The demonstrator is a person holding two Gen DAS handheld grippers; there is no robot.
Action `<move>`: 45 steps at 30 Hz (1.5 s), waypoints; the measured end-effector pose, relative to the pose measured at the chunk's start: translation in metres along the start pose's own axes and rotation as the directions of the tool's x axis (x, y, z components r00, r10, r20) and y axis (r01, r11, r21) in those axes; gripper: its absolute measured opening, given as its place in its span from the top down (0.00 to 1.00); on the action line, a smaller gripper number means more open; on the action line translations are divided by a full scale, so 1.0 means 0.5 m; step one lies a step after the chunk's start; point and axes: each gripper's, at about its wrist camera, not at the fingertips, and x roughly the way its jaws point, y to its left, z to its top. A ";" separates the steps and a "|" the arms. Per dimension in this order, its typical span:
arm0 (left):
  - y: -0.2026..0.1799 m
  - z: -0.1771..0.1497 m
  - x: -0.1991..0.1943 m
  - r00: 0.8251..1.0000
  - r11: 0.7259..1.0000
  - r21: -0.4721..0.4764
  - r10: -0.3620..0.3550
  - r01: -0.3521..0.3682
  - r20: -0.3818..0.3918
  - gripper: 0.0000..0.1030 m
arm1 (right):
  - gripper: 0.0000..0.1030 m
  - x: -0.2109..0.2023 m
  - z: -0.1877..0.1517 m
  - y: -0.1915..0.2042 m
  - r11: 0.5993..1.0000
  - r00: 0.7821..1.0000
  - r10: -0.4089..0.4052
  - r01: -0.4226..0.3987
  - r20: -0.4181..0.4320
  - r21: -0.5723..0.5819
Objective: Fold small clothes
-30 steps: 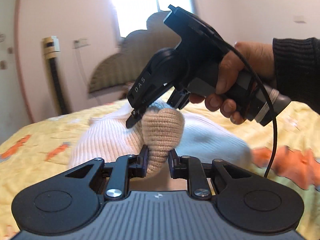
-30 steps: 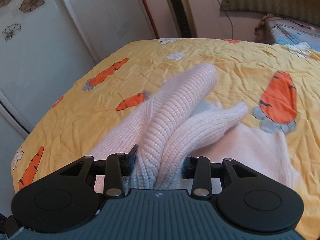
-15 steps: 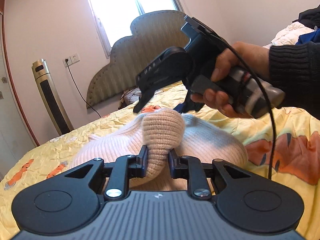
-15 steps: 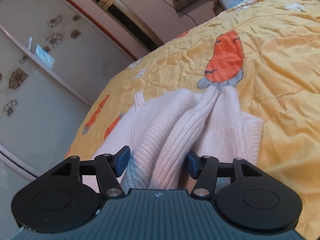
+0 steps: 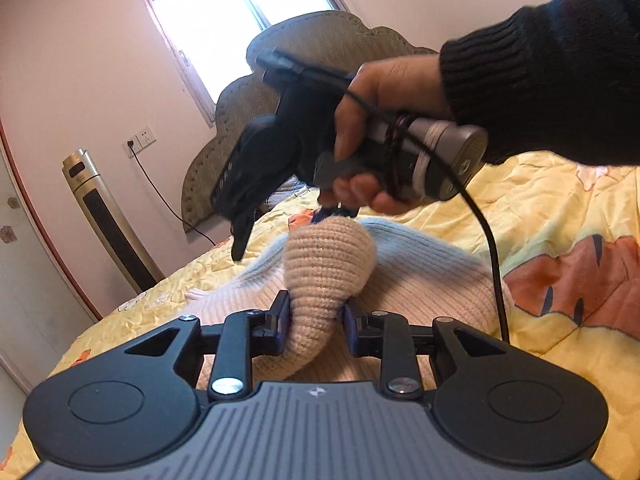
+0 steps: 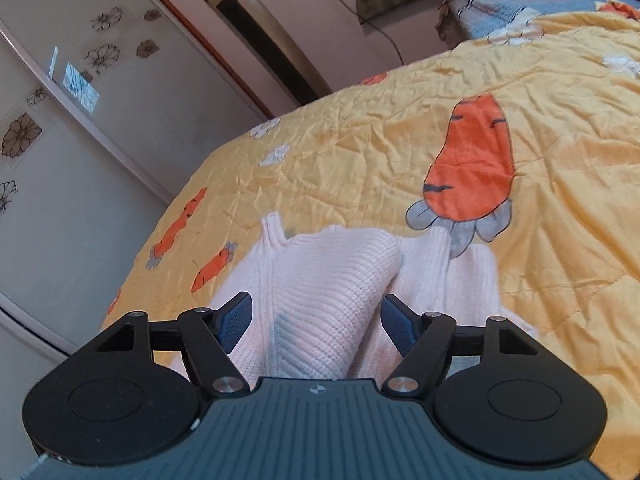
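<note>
Sweater [image 5: 420, 292] fold between left gripper [image 5: 314, 322], opening but pads touching; right gripper [image 6: 316, 320] opening, pads clear, lower centre.

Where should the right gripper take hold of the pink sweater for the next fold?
Probably the raised fold of the sweater between the right gripper, whose jaws are opening without touching it. Come from above and close across the ridge: it stands off the bedspread, unlike the flat parts.

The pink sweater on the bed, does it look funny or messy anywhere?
Yes. The pink sweater lies bunched, not flat, on the yellow quilt. One sleeve humps up between the opening left gripper pads.
</note>
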 end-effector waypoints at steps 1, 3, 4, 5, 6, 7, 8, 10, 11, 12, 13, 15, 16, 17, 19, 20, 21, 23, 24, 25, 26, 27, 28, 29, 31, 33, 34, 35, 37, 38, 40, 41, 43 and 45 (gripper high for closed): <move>0.001 0.002 -0.002 1.000 1.000 -0.005 -0.004 0.004 0.001 0.71 | 0.31 0.015 0.002 0.006 1.000 0.999 -0.009 0.009 -0.033 -0.004; 0.001 0.005 0.004 1.000 1.000 -0.008 -0.021 0.021 0.003 0.59 | 0.30 0.044 0.006 0.013 0.999 0.997 -0.039 0.038 -0.073 -0.023; -0.002 0.005 0.014 1.000 1.000 -0.004 -0.024 0.024 -0.005 0.41 | 0.29 0.060 0.003 0.015 0.998 0.994 -0.062 0.060 -0.087 -0.030; -0.004 0.006 0.029 1.000 1.000 0.002 -0.015 0.015 -0.023 0.34 | 0.29 0.072 0.000 0.016 0.996 0.993 -0.081 0.078 -0.089 -0.046; -0.002 0.007 0.046 0.999 1.000 -0.003 -0.009 0.009 -0.041 0.34 | 0.39 0.078 -0.002 0.017 0.995 0.992 -0.089 0.084 -0.085 -0.063; 0.004 0.008 0.059 0.999 1.000 -0.022 -0.020 0.019 -0.047 0.41 | 0.50 0.078 -0.006 0.019 0.993 0.993 -0.094 0.088 -0.073 -0.076; 0.010 0.010 0.069 0.998 0.999 -0.043 -0.035 0.033 -0.055 0.63 | 0.56 0.076 -0.007 0.018 0.992 0.993 -0.098 0.093 -0.067 -0.080; 0.019 0.020 0.075 0.997 0.997 -0.072 -0.045 0.041 -0.055 0.68 | 0.74 0.068 -0.008 0.009 0.995 0.996 -0.073 0.069 -0.060 -0.073; 0.022 0.027 0.069 0.998 0.996 -0.079 -0.047 0.043 -0.040 0.71 | 0.76 0.061 -0.008 0.006 0.996 0.996 -0.067 0.064 -0.052 -0.067; 0.022 0.034 0.056 0.999 0.996 -0.077 -0.037 0.035 -0.019 0.71 | 0.84 0.052 -0.008 0.004 0.996 0.997 -0.062 0.059 -0.041 -0.070; 0.023 0.043 0.037 1.000 0.997 -0.077 -0.023 0.024 0.017 0.71 | 0.84 0.039 -0.008 0.005 0.996 0.998 -0.058 0.057 -0.021 -0.071; 0.016 0.055 0.008 0.997 0.999 -0.034 -0.019 0.021 0.070 0.71 | 0.84 0.002 -0.009 0.017 0.994 0.999 -0.047 0.049 0.025 -0.094; 0.003 0.054 0.003 0.996 0.999 0.021 -0.031 0.029 0.079 0.71 | 0.84 -0.022 -0.012 0.023 0.993 0.998 -0.032 0.037 0.048 -0.113; -0.020 0.048 0.005 0.996 0.996 0.085 -0.041 0.035 0.075 0.71 | 0.84 -0.050 -0.015 0.026 0.991 0.997 -0.008 0.017 0.074 -0.131; -0.072 0.029 0.023 0.996 0.978 0.195 -0.082 0.075 0.024 0.71 | 0.85 -0.095 -0.021 0.001 0.993 0.993 0.025 -0.011 0.114 -0.119; -0.096 0.018 0.031 0.996 0.970 0.232 -0.083 0.077 0.014 0.71 | 0.85 -0.099 -0.025 -0.027 0.997 0.994 0.010 -0.001 0.110 -0.081; -0.111 0.010 0.030 0.997 0.968 0.246 -0.064 0.054 0.031 0.71 | 0.85 -0.095 -0.034 -0.057 0.999 0.996 -0.013 0.016 0.093 -0.034; -0.129 0.005 0.032 0.998 0.967 0.252 -0.041 0.027 0.050 0.71 | 0.86 -0.081 -0.062 -0.099 0.999 0.997 -0.045 0.044 0.069 0.017; -0.131 0.004 0.032 0.998 0.968 0.250 -0.042 0.028 0.050 0.71 | 0.86 -0.082 -0.076 -0.110 0.999 0.995 -0.035 0.031 0.091 0.036; -0.131 0.002 0.031 0.998 0.969 0.246 -0.045 0.030 0.052 0.71 | 0.86 -0.088 -0.082 -0.113 0.998 0.994 -0.023 0.017 0.111 0.059; -0.134 -0.001 0.028 0.998 0.970 0.243 -0.046 0.031 0.053 0.71 | 0.86 -0.096 -0.085 -0.109 0.998 0.991 -0.019 0.010 0.134 0.065; -0.135 -0.004 0.028 0.997 0.970 0.243 -0.046 0.031 0.056 0.71 | 0.85 -0.106 -0.089 -0.102 0.998 0.986 -0.011 0.000 0.168 0.063; -0.135 -0.008 0.028 0.997 0.969 0.245 -0.046 0.029 0.062 0.71 | 0.85 -0.115 -0.096 -0.102 0.997 0.980 0.017 -0.031 0.199 0.069; -0.128 -0.007 0.030 0.997 0.971 0.237 -0.046 0.029 0.068 0.69 | 0.86 -0.112 -0.098 -0.110 0.996 0.979 0.024 -0.041 0.201 0.080; -0.100 -0.002 0.020 0.995 0.984 0.174 -0.063 0.049 0.078 0.65 | 0.82 -0.079 -0.103 -0.136 0.993 0.990 -0.021 0.004 0.142 0.115; -0.059 -0.006 -0.010 0.992 0.990 0.112 -0.093 0.082 0.091 0.60 | 0.80 -0.082 -0.105 -0.146 0.987 0.987 0.005 -0.031 0.158 0.160; -0.043 -0.014 -0.034 0.989 0.991 0.092 -0.103 0.093 0.110 0.50 | 0.75 -0.088 -0.105 -0.142 0.983 0.987 0.006 -0.035 0.161 0.182; -0.028 -0.029 -0.059 0.986 0.993 0.080 -0.099 0.089 0.136 0.33 | 0.71 -0.096 -0.107 -0.136 0.982 0.985 0.003 -0.035 0.170 0.188; 0.002 -0.064 -0.108 0.982 0.996 0.071 -0.062 0.050 0.178 0.19 | 0.62 -0.120 -0.116 -0.115 0.987 0.981 -0.032 0.000 0.191 0.163; 0.016 -0.081 -0.123 0.984 0.996 0.074 -0.060 0.048 0.168 0.19 | 0.60 -0.135 -0.122 -0.102 0.988 0.976 -0.062 0.031 0.207 0.149; 0.047 -0.114 -0.134 0.995 0.997 0.065 -0.039 0.033 0.096 0.18 | 0.57 -0.177 -0.142 -0.067 0.988 0.954 -0.128 0.098 0.271 0.120; 0.060 -0.127 -0.130 0.998 0.999 0.054 -0.011 0.008 0.058 0.18 | 0.56 -0.194 -0.155 -0.044 0.988 0.941 -0.148 0.127 0.303 0.089; 0.091 -0.142 -0.102 0.998 0.998 0.017 0.057 -0.056 -0.038 0.18 | 0.55 -0.210 -0.185 0.011 0.987 0.929 -0.149 0.162 0.338 -0.010; 0.125 -0.140 -0.071 0.988 0.993 -0.060 0.097 -0.105 -0.121 0.19 | 0.51 -0.196 -0.212 0.065 0.981 0.943 -0.115 0.158 0.312 -0.115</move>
